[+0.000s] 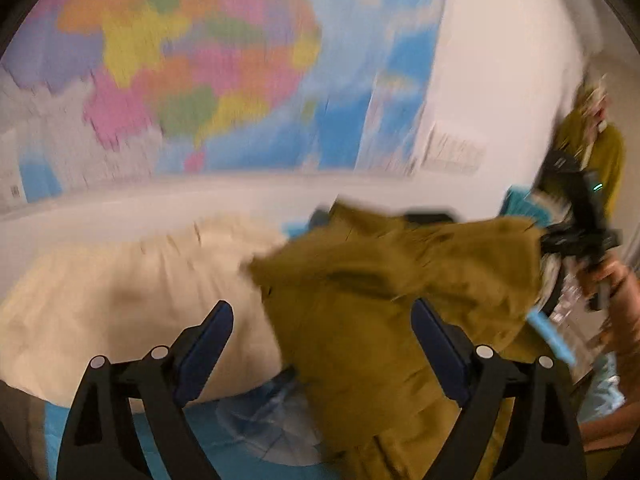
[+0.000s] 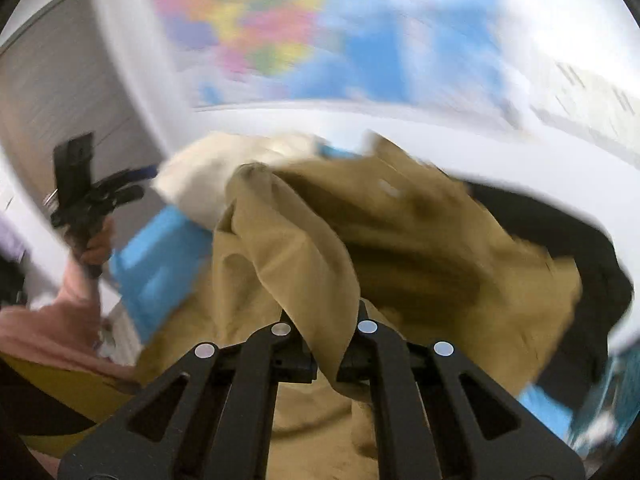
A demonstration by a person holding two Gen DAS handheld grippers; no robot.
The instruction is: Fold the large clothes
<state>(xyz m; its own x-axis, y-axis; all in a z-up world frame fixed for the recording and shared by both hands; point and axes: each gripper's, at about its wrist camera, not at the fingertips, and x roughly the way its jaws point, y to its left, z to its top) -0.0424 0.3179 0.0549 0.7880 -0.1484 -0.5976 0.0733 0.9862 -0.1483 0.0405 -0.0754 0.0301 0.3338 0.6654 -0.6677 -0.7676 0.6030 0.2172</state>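
Two garments lie on the blue-covered desk: a cream garment at left, untouched, beside the left tool, jaws wide and empty; the olive garment hangs bunched from the clamped right tool, folding barely begun

Both wrist views close above olive garment, angled down, facing wall map

Wall map motion-blurred, unreadable; olive garment hides right jaws' tips, lower edge cropped.
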